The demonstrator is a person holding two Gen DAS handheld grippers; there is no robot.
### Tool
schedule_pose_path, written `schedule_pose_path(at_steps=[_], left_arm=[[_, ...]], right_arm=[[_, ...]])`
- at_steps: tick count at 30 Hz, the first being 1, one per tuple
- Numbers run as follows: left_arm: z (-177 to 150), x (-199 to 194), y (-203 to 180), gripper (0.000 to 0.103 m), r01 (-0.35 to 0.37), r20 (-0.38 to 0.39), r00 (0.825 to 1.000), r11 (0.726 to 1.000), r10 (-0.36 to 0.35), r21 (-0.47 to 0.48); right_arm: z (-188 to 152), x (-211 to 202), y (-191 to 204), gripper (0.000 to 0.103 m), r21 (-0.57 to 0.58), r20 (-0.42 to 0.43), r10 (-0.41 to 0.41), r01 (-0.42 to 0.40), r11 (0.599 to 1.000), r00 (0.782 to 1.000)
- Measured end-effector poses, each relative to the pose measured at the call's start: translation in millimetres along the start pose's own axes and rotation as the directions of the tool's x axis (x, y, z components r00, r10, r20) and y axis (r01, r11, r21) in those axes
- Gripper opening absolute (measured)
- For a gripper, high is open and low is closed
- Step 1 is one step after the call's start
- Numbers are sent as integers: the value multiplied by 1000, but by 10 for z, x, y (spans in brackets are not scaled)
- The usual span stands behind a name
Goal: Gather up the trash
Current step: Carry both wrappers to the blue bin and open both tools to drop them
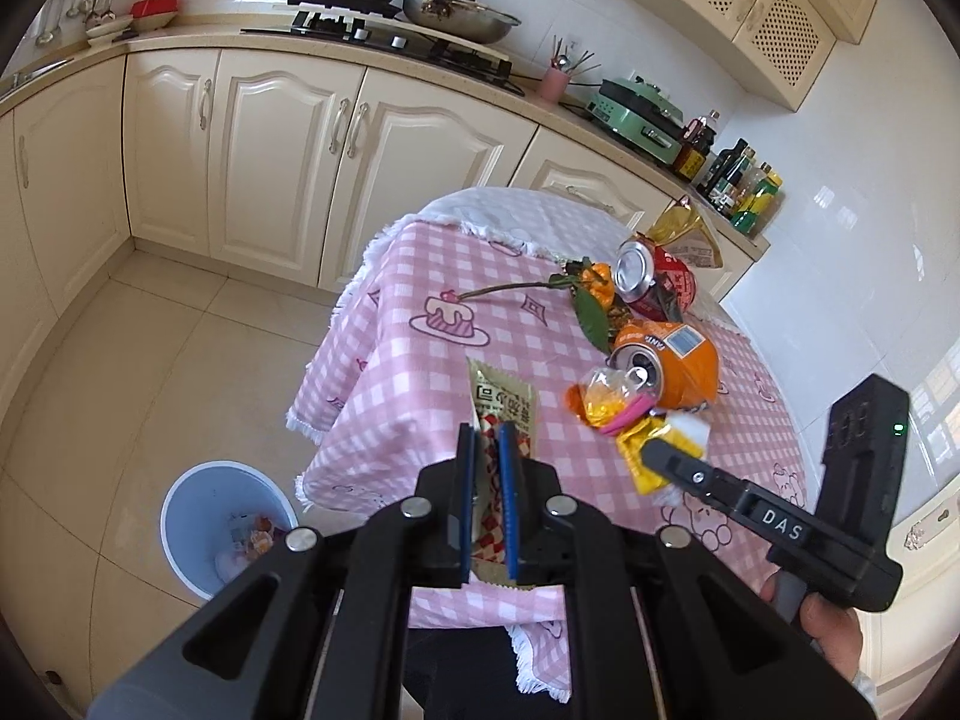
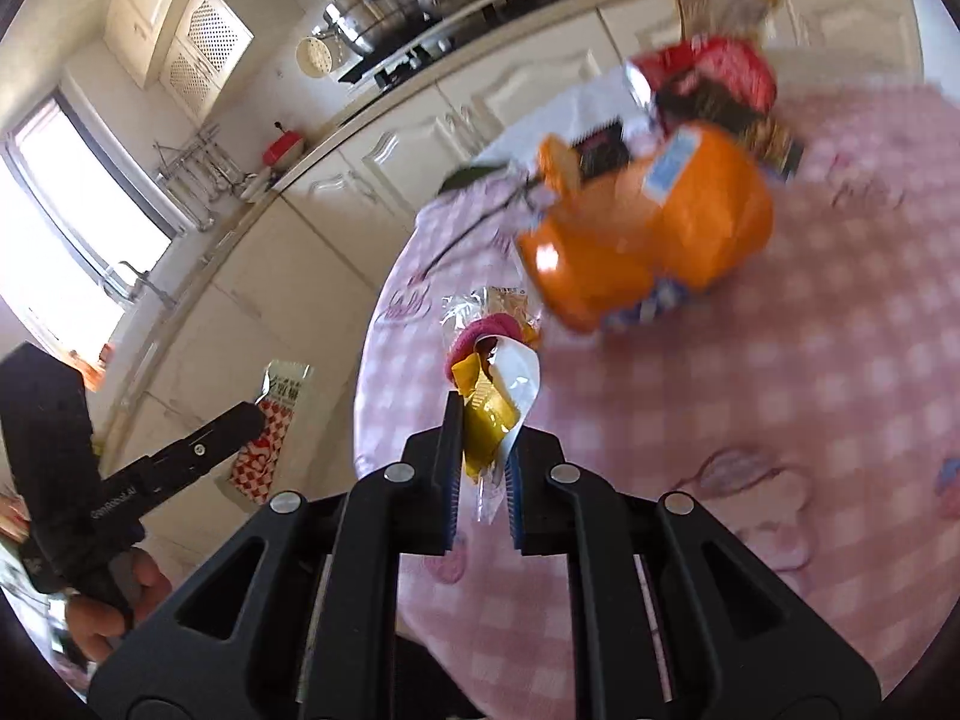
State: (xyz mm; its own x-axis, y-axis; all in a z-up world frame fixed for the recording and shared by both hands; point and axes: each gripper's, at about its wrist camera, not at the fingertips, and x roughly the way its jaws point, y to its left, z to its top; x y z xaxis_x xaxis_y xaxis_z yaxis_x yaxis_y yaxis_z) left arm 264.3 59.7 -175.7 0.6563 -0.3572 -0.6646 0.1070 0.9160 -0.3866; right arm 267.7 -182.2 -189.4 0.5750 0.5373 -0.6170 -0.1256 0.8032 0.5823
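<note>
1. Left gripper [image 1: 487, 438] clenched on a gold snack wrapper [image 1: 503, 399], raised over the table's [image 1: 420, 264] near-left edge.
2. Right gripper [image 2: 483, 441] pinches a yellow-white wrapper [image 2: 492, 414] near that edge, beside the orange can [image 2: 654, 228].

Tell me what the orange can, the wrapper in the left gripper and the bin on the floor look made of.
Dented orange drink can: thin metal, likely aluminium, given the shiny silver top and crumpled wall. Gold and red-checked snack wrapper held by the left gripper: glossy plastic or foil film, with a crimped, serrated end. Pale blue round bin: looks like matte moulded plastic, though that is less certain.
</note>
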Motion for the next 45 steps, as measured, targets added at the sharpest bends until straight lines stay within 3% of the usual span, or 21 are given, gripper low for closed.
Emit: schedule_pose_path(at_steps=[3,9,14,20,25,33,42,44,45], left_arm=[[-8,-25,53,7,-2,4,1000,1000,2,-7],[-1,-47,153,7,-8,12,1000,1000,8,-26],[-7,-85,284,7,-18,19,1000,999,18,-44],[-58,-129,707,7,-75,14,997,992,77,-102],[-149,-90,1241,7,-142,-28,990,974,140,-176],[-400,255,2079,7,-254,-163,963,926,215,-278],[-354,747,2581,9,-289,-241,946,903,218,-318],[-316,805,2637,17,-288,-228,948,901,221,-323],[-297,823,2644,37,-296,-228,946,898,229,-326]], right_arm=[[-24,-14,1,13,12,7,16,-16,1000,1000],[-122,-162,512,13,-194,128,-72,96,976,989],[-226,2,923,13,-313,130,-60,98,945,990],[-397,567,1305,13,-386,19,-18,24,922,1000],[-616,1130,1517,13,-426,-94,-11,-30,904,995],[-970,2120,1619,13,-462,-268,-71,-63,885,961],[-1007,2782,1497,13,-448,-347,-131,-42,893,929],[-988,2868,1501,13,-442,-353,-135,-38,896,926],[-984,2906,1492,13,-440,-357,-138,-36,897,924]])
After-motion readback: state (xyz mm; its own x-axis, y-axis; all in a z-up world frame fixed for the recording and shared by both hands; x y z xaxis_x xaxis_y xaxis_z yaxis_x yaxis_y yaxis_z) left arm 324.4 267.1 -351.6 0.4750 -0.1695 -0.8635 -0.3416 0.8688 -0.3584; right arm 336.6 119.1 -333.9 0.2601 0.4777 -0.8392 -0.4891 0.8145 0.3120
